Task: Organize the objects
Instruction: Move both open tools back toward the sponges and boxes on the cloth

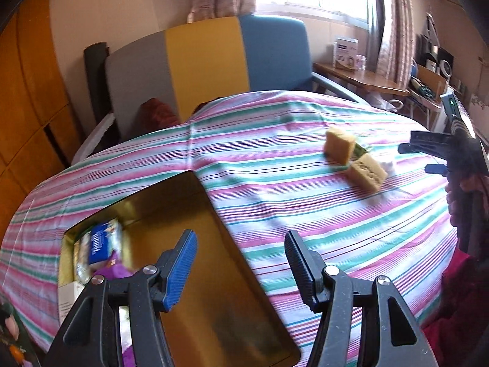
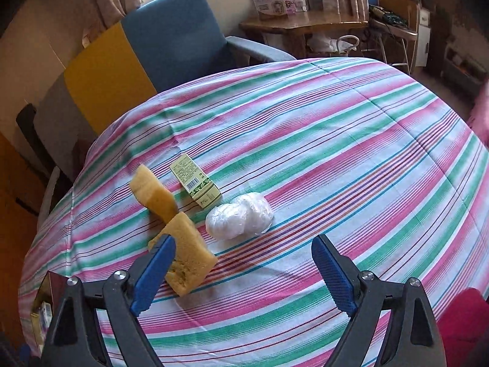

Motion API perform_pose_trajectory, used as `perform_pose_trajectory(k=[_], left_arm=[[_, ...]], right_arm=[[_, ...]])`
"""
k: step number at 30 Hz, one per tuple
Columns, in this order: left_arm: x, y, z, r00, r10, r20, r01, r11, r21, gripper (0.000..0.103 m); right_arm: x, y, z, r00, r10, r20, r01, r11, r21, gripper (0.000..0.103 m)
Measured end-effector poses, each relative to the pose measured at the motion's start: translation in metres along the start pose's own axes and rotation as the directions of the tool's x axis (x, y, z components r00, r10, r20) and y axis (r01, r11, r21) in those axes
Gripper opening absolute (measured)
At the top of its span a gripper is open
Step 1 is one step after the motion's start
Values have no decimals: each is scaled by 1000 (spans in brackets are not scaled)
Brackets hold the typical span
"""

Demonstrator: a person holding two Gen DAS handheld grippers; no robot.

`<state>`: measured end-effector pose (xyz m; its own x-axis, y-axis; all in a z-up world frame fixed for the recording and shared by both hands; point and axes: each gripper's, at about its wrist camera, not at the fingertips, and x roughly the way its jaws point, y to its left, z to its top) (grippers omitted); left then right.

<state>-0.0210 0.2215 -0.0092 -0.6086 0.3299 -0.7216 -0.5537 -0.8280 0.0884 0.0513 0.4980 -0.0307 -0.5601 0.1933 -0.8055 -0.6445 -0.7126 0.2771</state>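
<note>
Two yellow sponges lie on the striped tablecloth [image 2: 336,140]: one flat [image 2: 186,263], one on its edge [image 2: 152,195]. Beside them are a small green carton [image 2: 198,183] and a white plastic-wrapped bundle [image 2: 240,215]. My right gripper [image 2: 243,272] stands open just in front of them, its left finger [image 2: 152,275] overlapping the flat sponge in the picture, with nothing held. My left gripper [image 1: 240,269] is open and empty above an open golden box [image 1: 195,214], which holds a blue packet [image 1: 102,241] and something purple. The left wrist view shows the sponges [image 1: 368,172] and the right gripper [image 1: 418,159] at far right.
A chair with grey, yellow and blue panels [image 1: 207,61] stands behind the table. A wooden side table [image 2: 299,23] with a white carton sits by the window. Red fabric [image 2: 461,318] shows at the lower right. The golden box's corner [image 2: 42,305] shows at the lower left.
</note>
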Motion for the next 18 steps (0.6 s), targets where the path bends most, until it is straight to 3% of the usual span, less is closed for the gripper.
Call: perform_pose_trajectory(k=[18], left_arm=[[40, -59, 14, 995, -58, -78, 64, 995, 76, 60]], right_arm=[[-5, -15, 4, 997, 80, -12, -78, 992, 104, 94]])
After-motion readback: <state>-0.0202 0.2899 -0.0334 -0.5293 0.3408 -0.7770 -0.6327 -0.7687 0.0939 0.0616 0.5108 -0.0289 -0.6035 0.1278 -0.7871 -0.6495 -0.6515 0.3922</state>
